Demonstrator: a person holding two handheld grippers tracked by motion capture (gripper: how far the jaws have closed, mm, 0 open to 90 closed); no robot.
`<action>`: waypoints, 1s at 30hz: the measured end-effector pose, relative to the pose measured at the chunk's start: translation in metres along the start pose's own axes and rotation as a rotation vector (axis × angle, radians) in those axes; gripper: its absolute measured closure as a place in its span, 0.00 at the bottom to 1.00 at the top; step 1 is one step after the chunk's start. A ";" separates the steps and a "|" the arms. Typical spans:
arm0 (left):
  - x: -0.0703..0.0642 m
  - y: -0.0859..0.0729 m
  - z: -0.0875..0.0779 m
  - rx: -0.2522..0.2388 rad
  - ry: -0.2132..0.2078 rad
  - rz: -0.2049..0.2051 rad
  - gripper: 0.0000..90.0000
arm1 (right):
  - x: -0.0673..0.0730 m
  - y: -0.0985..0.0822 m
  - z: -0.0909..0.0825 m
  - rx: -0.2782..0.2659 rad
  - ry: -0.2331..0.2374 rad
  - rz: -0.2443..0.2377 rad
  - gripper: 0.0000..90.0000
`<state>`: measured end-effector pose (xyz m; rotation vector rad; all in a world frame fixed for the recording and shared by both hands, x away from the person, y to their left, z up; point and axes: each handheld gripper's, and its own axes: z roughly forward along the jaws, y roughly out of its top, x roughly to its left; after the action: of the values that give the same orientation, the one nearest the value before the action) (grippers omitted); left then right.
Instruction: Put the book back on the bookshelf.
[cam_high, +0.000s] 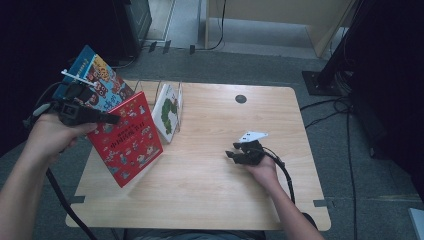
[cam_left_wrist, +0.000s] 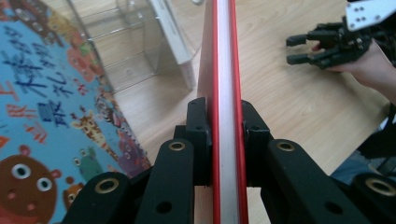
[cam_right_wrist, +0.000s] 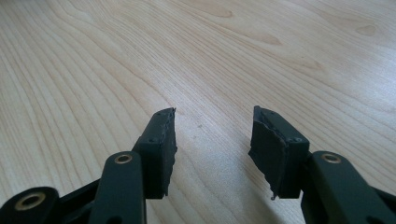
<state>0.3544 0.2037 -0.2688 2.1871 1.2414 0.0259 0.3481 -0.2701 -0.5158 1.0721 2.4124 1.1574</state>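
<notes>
My left gripper (cam_high: 111, 119) is shut on the top edge of a red picture book (cam_high: 127, 140), which hangs tilted over the table's left side. In the left gripper view both pads (cam_left_wrist: 201, 135) press on the red book's covers (cam_left_wrist: 227, 70). A blue cartoon-animal book (cam_high: 97, 80) leans behind it, also at the left of that view (cam_left_wrist: 51, 112). A white book with a green caterpillar (cam_high: 168, 112) stands in a clear rack (cam_left_wrist: 126, 51). My right gripper (cam_high: 231, 150) is open low over bare wood, with nothing between its jaws (cam_right_wrist: 212, 126).
The wooden table (cam_high: 210, 195) has a round black cable hole (cam_high: 241, 99) at its far middle. The right gripper's cable (cam_high: 285, 172) trails toward the front right edge. Dark stands and cables (cam_high: 340, 107) lie on the floor to the right.
</notes>
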 end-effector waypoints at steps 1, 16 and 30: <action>0.003 0.001 0.000 0.004 0.007 -0.005 0.88 | 0.000 -0.002 0.000 -0.009 -0.006 -0.004 0.57; 0.029 0.015 0.000 -0.023 0.083 -0.129 0.88 | 0.005 -0.011 0.000 -0.014 -0.038 -0.038 0.56; 0.045 0.037 0.015 -0.063 0.138 -0.183 0.88 | 0.005 -0.011 0.000 -0.014 -0.050 -0.033 0.53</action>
<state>0.4128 0.2173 -0.2739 2.0388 1.4927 0.1416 0.3388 -0.2707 -0.5236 1.0410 2.3711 1.1221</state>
